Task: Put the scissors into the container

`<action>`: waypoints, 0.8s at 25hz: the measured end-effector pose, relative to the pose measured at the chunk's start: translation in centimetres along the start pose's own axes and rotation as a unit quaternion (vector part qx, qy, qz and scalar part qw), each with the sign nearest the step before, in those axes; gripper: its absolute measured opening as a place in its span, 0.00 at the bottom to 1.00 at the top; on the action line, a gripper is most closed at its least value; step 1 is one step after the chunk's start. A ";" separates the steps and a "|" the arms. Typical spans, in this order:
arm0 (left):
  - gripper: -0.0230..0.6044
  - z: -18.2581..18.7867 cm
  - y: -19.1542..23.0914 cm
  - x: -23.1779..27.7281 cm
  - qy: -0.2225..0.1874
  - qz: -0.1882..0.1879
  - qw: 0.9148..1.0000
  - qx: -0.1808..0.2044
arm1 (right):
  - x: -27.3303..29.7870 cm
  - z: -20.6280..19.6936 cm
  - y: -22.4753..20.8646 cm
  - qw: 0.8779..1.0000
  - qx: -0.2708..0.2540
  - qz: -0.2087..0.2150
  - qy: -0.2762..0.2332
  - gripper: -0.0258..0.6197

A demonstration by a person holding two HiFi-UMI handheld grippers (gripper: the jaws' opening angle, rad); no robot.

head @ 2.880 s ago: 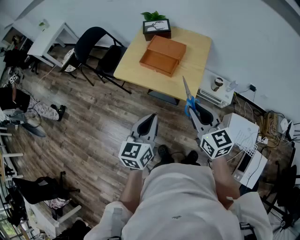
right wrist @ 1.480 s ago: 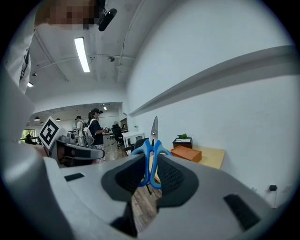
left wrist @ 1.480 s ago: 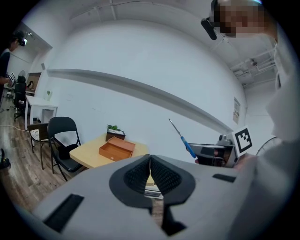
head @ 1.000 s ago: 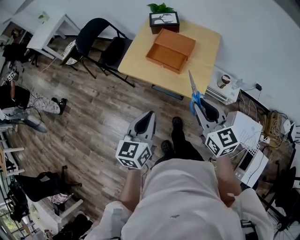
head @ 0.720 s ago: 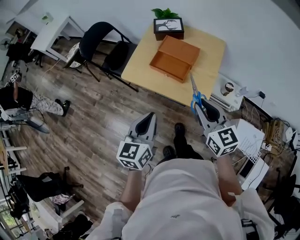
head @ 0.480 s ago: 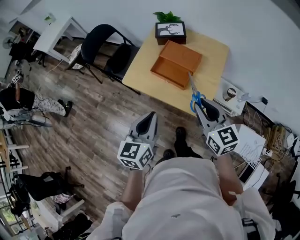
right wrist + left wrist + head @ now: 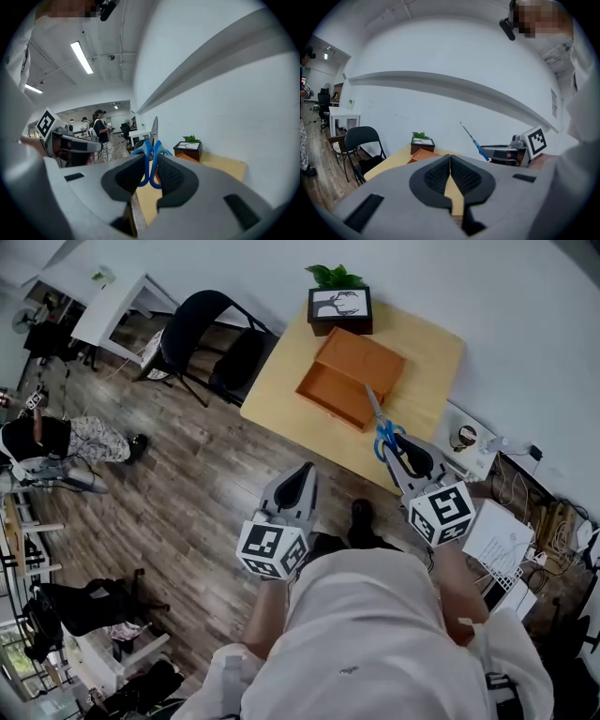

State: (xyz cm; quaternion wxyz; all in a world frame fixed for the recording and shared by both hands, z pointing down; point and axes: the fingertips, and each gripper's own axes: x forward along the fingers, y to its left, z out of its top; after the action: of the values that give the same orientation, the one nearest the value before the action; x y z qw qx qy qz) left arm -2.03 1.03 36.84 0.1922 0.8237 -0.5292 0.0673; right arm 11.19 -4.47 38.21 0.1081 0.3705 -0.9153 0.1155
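One pair of scissors (image 7: 379, 424) with blue handles, up in the air, held by the right gripper (image 7: 401, 454). Squeezed tight at the handle loops between the two black pads (image 7: 171, 176). Blades shut and pointing to 11 o'clock in the head view. Tip seen in front of the right edge of the container (image 7: 328, 395). Not inside it yet.

Open orange container at 11 o'clock from the scissors, lying on a light wooden table (image 7: 277, 381). Lid tipped back toward 1 o'clock. Small dark box (image 7: 338, 306) with a green plant at 12 o'clock from the container, close to the white wall.

Left gripper (image 7: 302, 476) at 8 o'clock from the scissors, well apart from them, above the brown wood floor (image 7: 169, 484). Closed up, tips touching, nothing between them.

Black folding chair (image 7: 202, 334) at 9 o'clock from the table, just beside it. White desk (image 7: 112, 306) farther off at 9 o'clock. White shirt (image 7: 366, 634) of the person at 6 o'clock, filling the bottom of the head view.
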 end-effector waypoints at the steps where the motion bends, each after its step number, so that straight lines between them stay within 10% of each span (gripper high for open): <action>1: 0.05 0.0 0.0 0.3 0.001 0.001 1.000 0.000 | 0.2 0.0 -0.2 1.000 0.000 0.002 0.001 0.17; 20: 0.05 2.1 5.9 5.6 0.013 -0.031 0.999 -0.009 | 7.1 0.4 -2.6 0.999 -0.017 -0.027 0.038 0.17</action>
State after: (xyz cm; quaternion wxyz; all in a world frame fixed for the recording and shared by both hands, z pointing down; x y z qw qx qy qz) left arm -5.15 -6.68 38.18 0.2088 0.8367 -0.5017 0.0677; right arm 7.98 -10.98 40.18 0.1517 0.3881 -0.9022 0.1109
